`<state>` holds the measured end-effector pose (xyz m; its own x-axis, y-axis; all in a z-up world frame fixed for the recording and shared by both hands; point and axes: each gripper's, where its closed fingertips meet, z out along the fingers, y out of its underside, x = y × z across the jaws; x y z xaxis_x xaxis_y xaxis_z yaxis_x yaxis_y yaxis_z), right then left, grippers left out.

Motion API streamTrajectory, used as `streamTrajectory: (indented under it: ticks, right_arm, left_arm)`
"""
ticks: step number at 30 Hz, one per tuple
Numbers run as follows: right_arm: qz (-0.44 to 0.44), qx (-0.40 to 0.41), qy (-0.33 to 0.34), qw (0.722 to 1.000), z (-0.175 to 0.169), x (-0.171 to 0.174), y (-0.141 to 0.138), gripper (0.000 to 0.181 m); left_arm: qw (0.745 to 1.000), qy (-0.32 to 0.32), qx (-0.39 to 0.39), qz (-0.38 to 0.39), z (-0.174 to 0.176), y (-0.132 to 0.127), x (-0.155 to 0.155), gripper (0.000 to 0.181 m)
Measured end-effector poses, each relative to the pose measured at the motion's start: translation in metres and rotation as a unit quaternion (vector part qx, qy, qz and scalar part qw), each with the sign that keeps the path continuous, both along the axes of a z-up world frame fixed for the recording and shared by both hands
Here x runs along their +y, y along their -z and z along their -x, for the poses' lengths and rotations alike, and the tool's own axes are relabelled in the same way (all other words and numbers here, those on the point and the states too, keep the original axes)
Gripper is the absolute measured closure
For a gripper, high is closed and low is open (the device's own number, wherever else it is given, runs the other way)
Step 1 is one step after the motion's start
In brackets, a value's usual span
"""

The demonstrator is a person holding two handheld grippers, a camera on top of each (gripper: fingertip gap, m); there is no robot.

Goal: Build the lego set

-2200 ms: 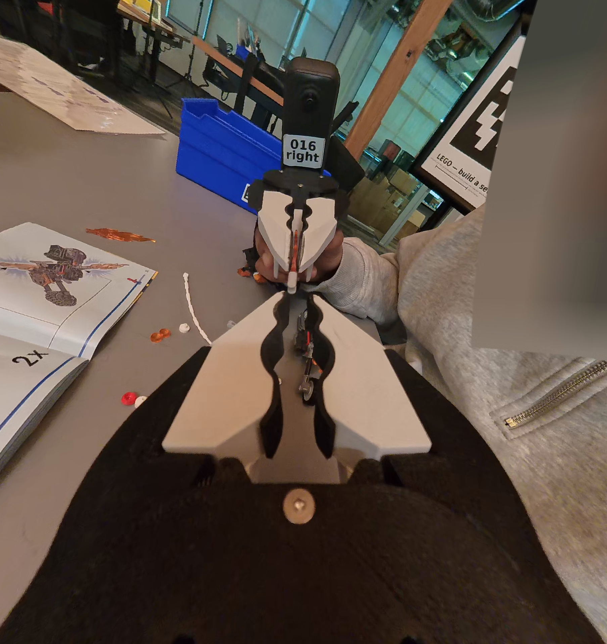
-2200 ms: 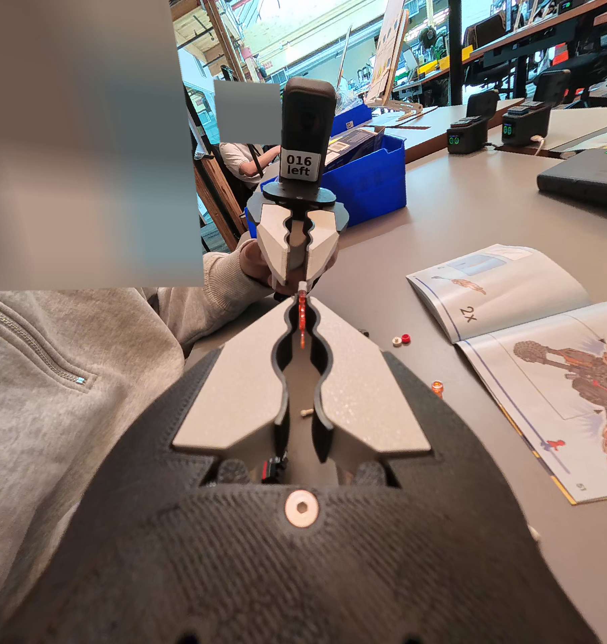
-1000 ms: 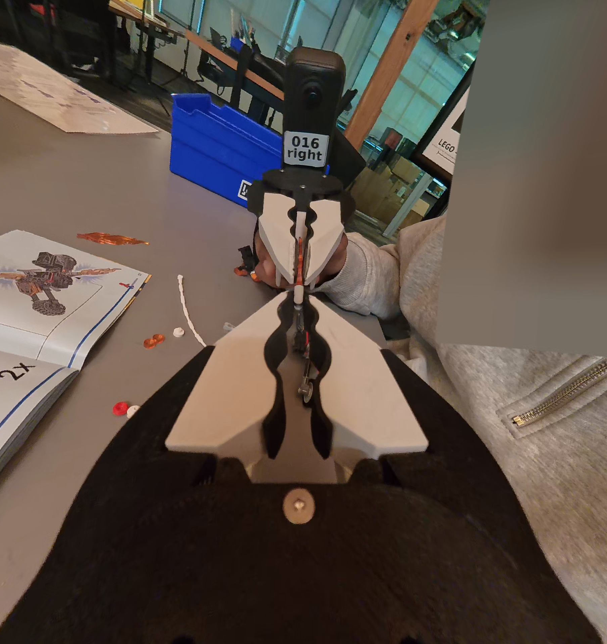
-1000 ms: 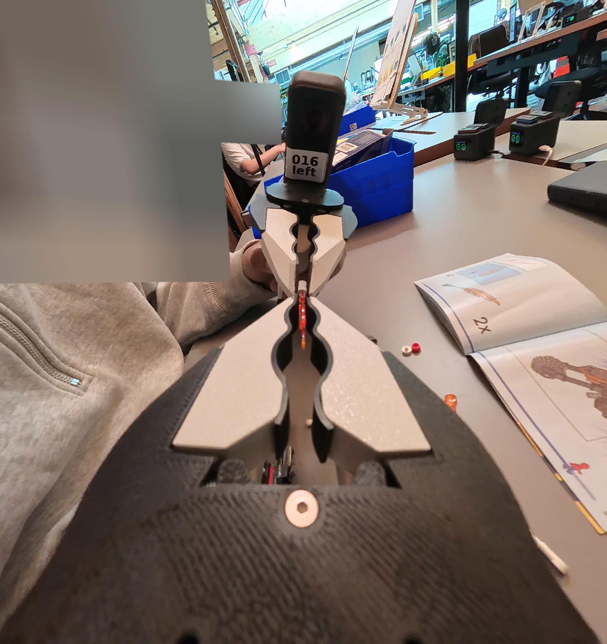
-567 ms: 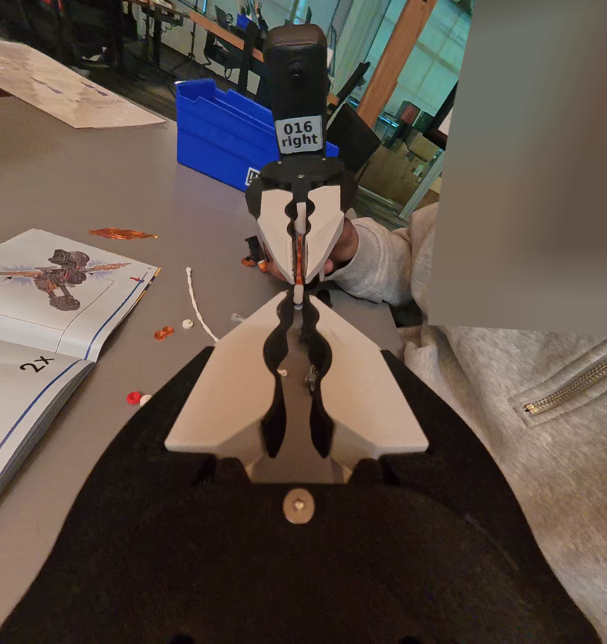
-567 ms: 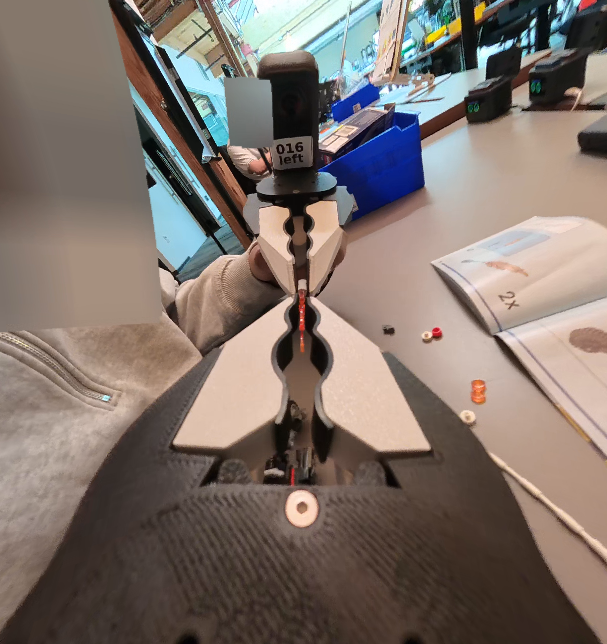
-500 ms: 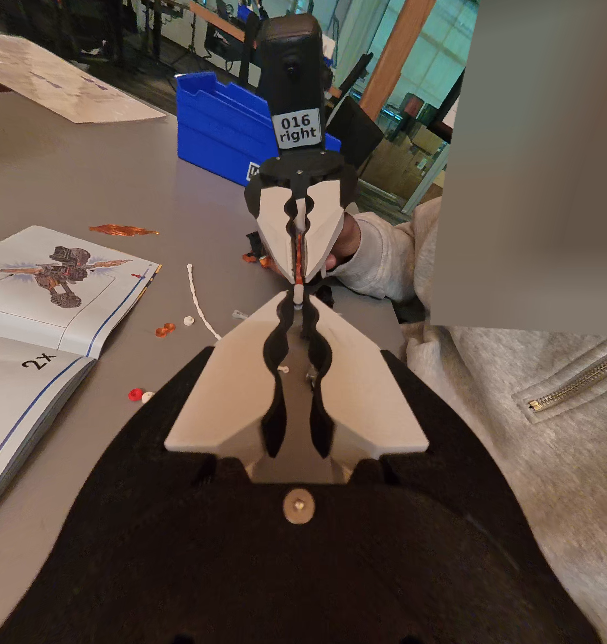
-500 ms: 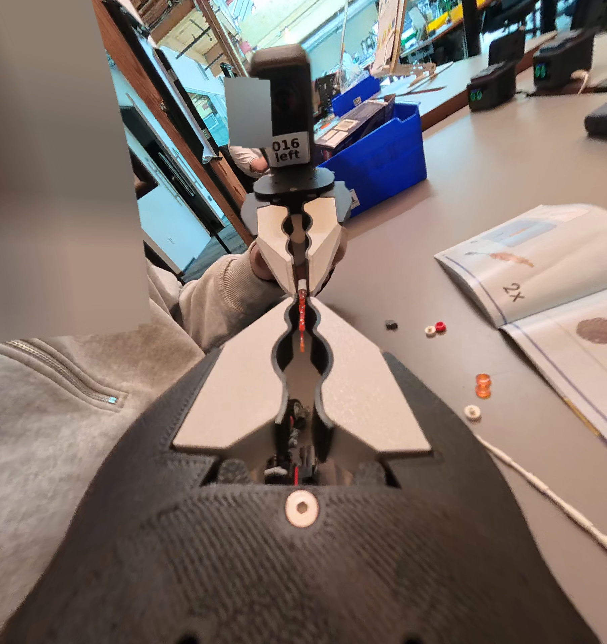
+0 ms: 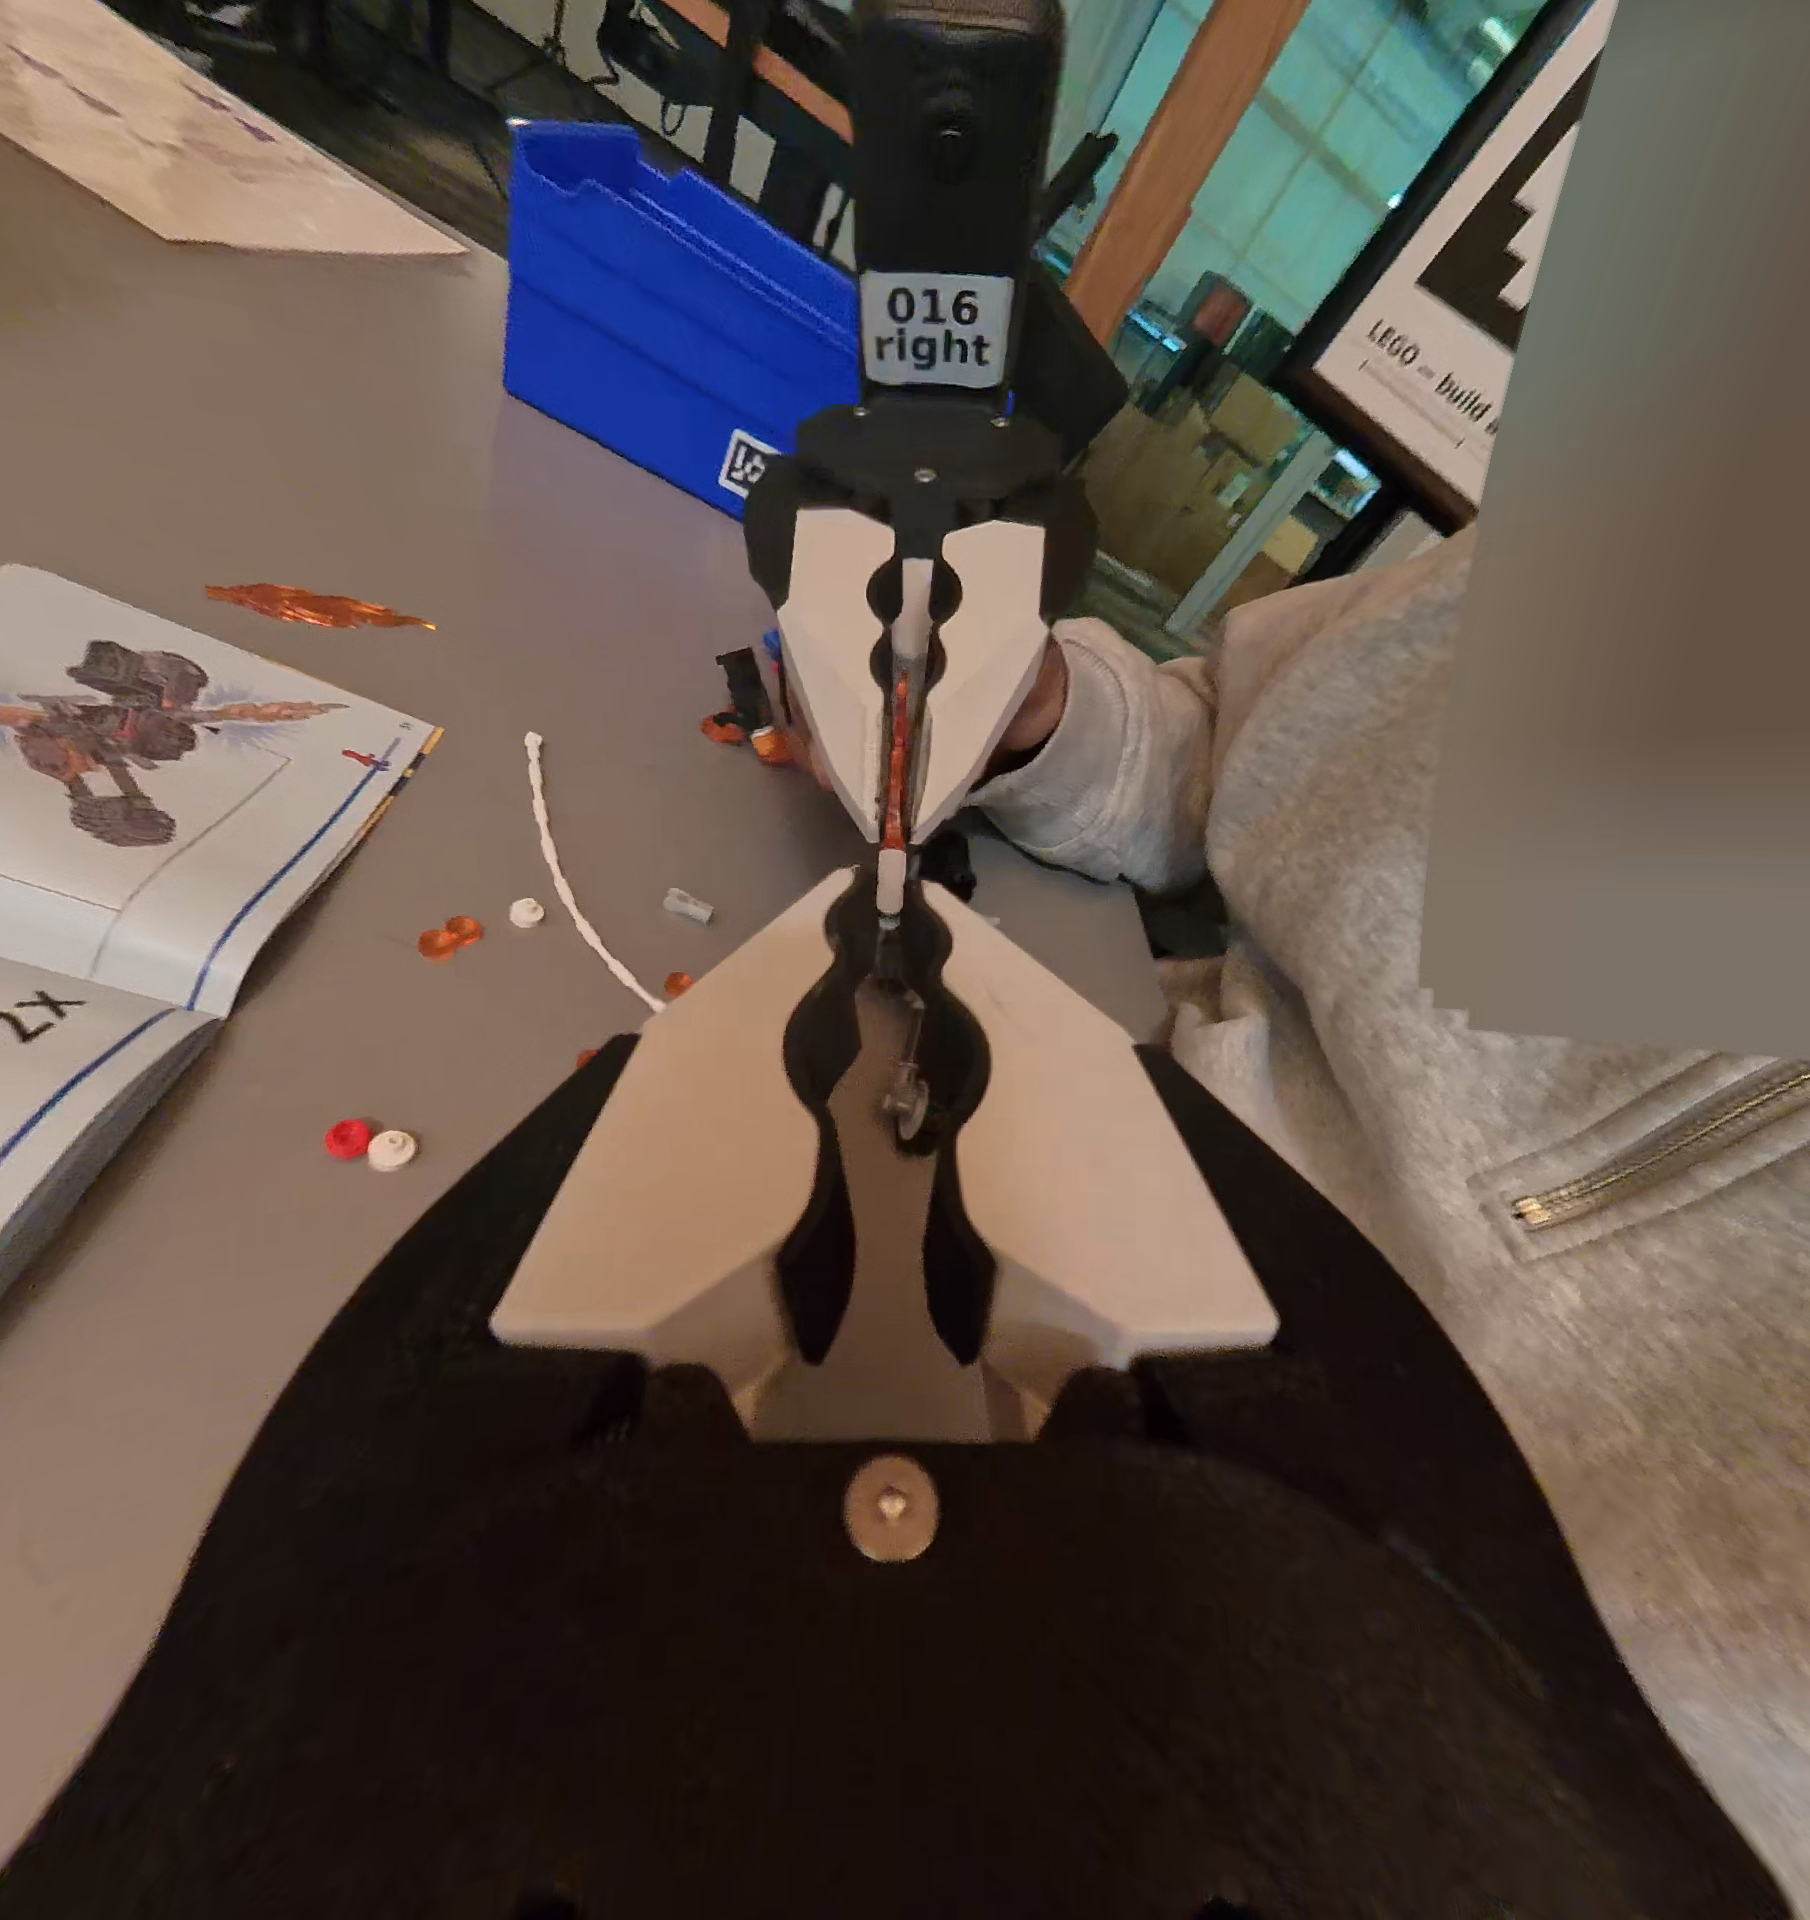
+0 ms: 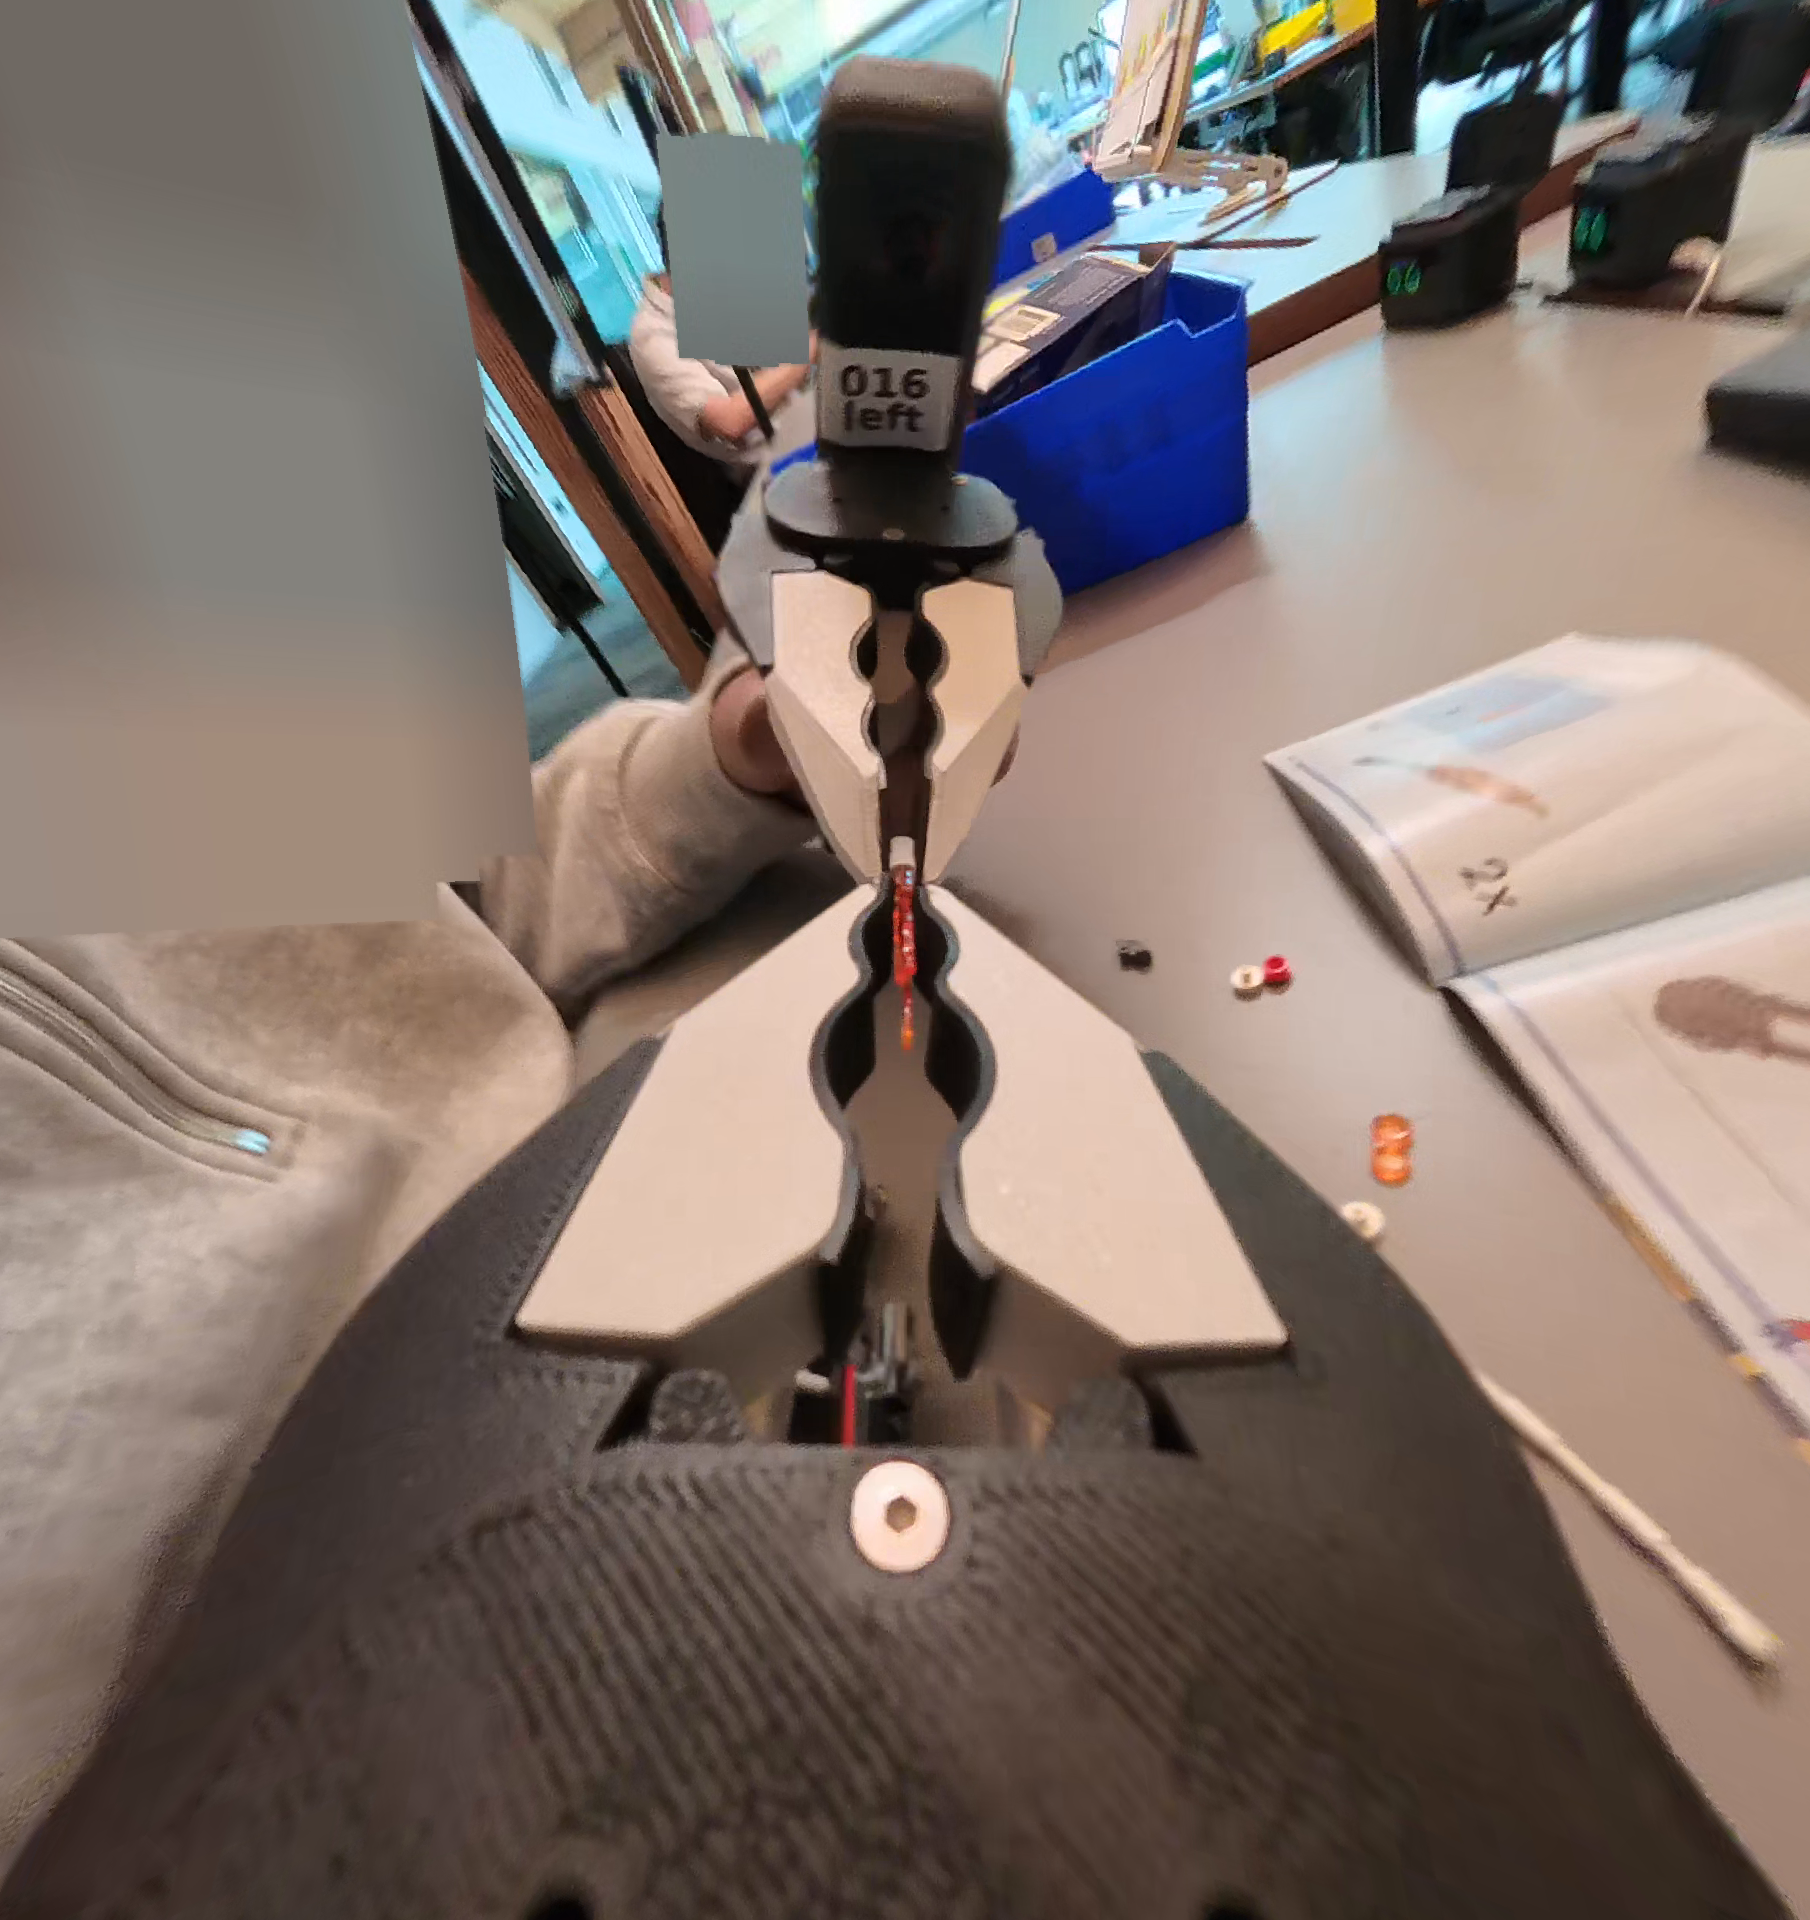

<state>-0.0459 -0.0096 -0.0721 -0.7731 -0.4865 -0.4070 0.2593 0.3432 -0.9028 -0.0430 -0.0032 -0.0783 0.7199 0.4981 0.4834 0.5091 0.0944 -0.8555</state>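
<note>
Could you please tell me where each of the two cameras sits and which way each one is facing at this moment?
Left wrist view: sits on the left gripper, looking along its fingers at the right gripper, blue bin behind; grey sleeve shows.
Right wrist view: sits on the right gripper, facing the left gripper; grey sleeve shows.
Shared: both grippers tip to tip on a white and orange piece, the open instruction booklet, the table.

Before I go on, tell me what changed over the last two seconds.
Almost nothing. The left gripper and right gripper stayed tip to tip, swaying slightly. The left still pinches the white peg, the right the orange flame piece. The booklet and loose studs lie as before.
</note>
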Motion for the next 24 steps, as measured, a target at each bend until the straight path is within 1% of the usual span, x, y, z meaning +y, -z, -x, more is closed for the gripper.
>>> streamTrajectory:
  ticks: [2, 5, 9, 11, 13, 16, 18, 21, 24]
  right_arm:
    - [0.007, 0.044, 0.002, 0.999, -0.002, 0.001, 0.002, 0.181]
    - [0.004, 0.11, 0.004, 0.994, -0.003, 0.001, 0.009, 0.181]
    - [-0.001, 0.166, 0.001, 0.986, -0.005, 0.002, 0.019, 0.181]
    - [-0.019, 0.184, -0.002, 0.983, -0.004, 0.003, 0.028, 0.181]
    - [-0.033, 0.163, -0.005, 0.986, -0.005, 0.004, 0.03, 0.181]
    - [-0.038, 0.104, -0.01, 0.994, -0.006, 0.003, 0.027, 0.181]
    - [-0.045, 0.077, -0.018, 0.996, -0.007, 0.003, 0.027, 0.181]
    - [-0.055, 0.014, -0.033, 0.998, -0.008, 0.004, 0.024, 0.181]
    - [-0.063, -0.026, -0.036, 0.997, -0.007, 0.002, 0.023, 0.181]
  left_arm:
    - [1.0, 0.01, -0.015, -0.012, -0.002, 0.001, 0.001, 0.179]
    - [0.999, 0.014, -0.033, -0.004, -0.003, 0.008, 0.001, 0.179]
    - [0.999, 0.015, -0.044, 0.007, -0.003, 0.015, 0.002, 0.179]
    - [0.999, 0.013, -0.046, 0.027, -0.002, 0.021, 0.004, 0.179]
    - [0.998, 0.015, -0.045, 0.028, -0.002, 0.023, 0.005, 0.179]
    - [0.999, 0.015, -0.041, 0.02, -0.002, 0.019, 0.004, 0.179]
    - [0.999, 0.015, -0.038, 0.026, -0.002, 0.019, 0.004, 0.179]
    - [0.999, 0.018, -0.032, 0.027, -0.003, 0.018, 0.006, 0.179]
    - [0.999, 0.012, -0.021, 0.042, -0.003, 0.018, 0.004, 0.179]
